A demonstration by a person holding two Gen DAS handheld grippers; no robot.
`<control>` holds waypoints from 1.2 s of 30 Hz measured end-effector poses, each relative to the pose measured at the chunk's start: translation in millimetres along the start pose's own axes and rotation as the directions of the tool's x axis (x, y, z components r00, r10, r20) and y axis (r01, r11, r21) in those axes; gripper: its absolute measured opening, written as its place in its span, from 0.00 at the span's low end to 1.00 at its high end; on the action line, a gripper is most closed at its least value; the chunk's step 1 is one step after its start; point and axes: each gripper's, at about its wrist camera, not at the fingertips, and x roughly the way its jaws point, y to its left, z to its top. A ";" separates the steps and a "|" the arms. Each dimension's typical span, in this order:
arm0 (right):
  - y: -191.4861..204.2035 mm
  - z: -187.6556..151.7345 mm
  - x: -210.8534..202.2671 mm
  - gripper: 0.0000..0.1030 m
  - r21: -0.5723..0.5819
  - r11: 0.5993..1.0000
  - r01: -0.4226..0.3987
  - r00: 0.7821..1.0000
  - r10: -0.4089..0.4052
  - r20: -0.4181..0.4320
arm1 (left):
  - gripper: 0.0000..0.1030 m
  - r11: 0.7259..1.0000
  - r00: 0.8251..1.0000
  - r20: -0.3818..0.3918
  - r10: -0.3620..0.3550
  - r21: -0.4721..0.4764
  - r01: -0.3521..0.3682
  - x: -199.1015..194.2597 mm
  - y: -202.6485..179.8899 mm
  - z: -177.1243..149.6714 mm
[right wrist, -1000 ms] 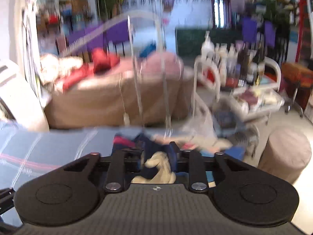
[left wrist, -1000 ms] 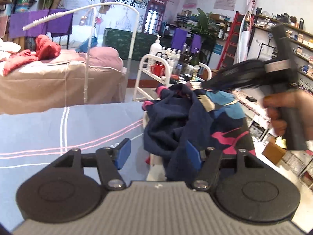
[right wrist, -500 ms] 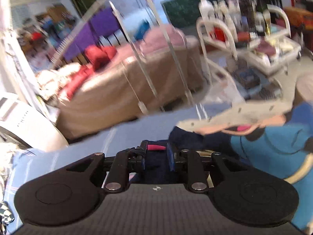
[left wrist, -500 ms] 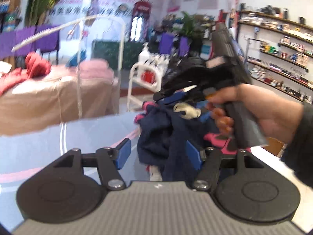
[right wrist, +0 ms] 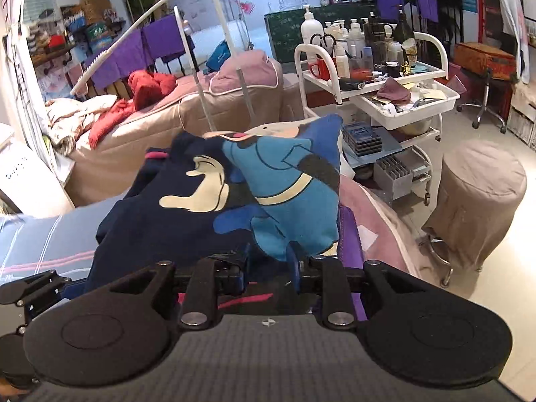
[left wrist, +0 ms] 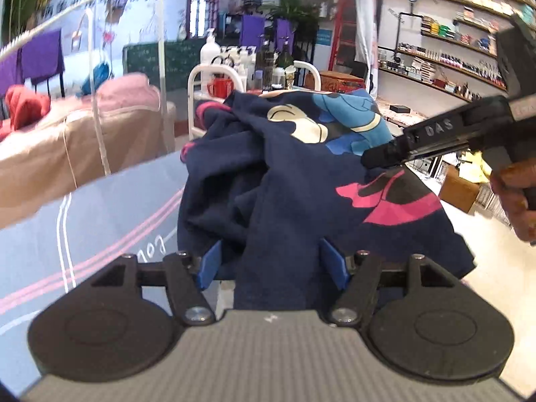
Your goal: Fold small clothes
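Observation:
A small navy garment (left wrist: 301, 181) with a blue, cream and pink cartoon print lies bunched at the right end of the grey-blue striped bed sheet (left wrist: 83, 221). My left gripper (left wrist: 273, 259) is open, its blue pads on either side of a hanging fold of the garment. My right gripper (right wrist: 269, 264) is shut on the garment (right wrist: 207, 207) and holds its near edge, with the blue print part standing up ahead of it. The right gripper also shows in the left wrist view (left wrist: 385, 157), pressed into the cloth from the right.
A white trolley (right wrist: 378, 83) loaded with bottles stands just beyond the bed's end. A padded round stool (right wrist: 479, 201) is on the floor at right. A second bed (right wrist: 187, 114) with red clothes lies behind. Shelves (left wrist: 445, 47) line the right wall.
The garment has spread out wider in front of both grippers. My right gripper has moved right and lower on the cloth. The left gripper now has a fold between its open pads.

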 end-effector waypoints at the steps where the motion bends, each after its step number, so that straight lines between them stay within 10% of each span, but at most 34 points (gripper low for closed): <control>1: 0.4 1.4 -0.4 0.42 0.015 1.000 -0.003 1.000 0.003 0.005 | 0.63 1.000 1.000 -0.003 0.000 0.007 0.000 -1.9 -0.2 1.1; 6: 15.1 5.3 -32.0 0.71 0.007 1.000 0.002 0.999 -0.003 0.053 | 0.98 1.000 0.998 -0.052 -0.026 -0.008 0.026 -29.8 4.1 20.5; 10: 41.0 -2.2 -70.7 1.00 -0.076 0.994 0.074 0.997 -0.072 0.023 | 1.00 0.992 0.998 -0.039 0.042 0.119 -0.038 -68.4 -0.5 44.4; 14: 58.1 -9.6 -94.7 1.00 -0.096 0.989 0.111 0.993 -0.113 -0.017 | 1.00 0.972 0.986 -0.077 0.151 0.193 -0.133 -91.1 -11.6 60.1; 36: 87.1 -24.9 -93.8 1.00 -0.162 0.975 0.153 0.982 -0.168 -0.083 | 1.00 0.972 0.960 -0.158 0.230 0.077 -0.221 -86.2 -22.9 67.0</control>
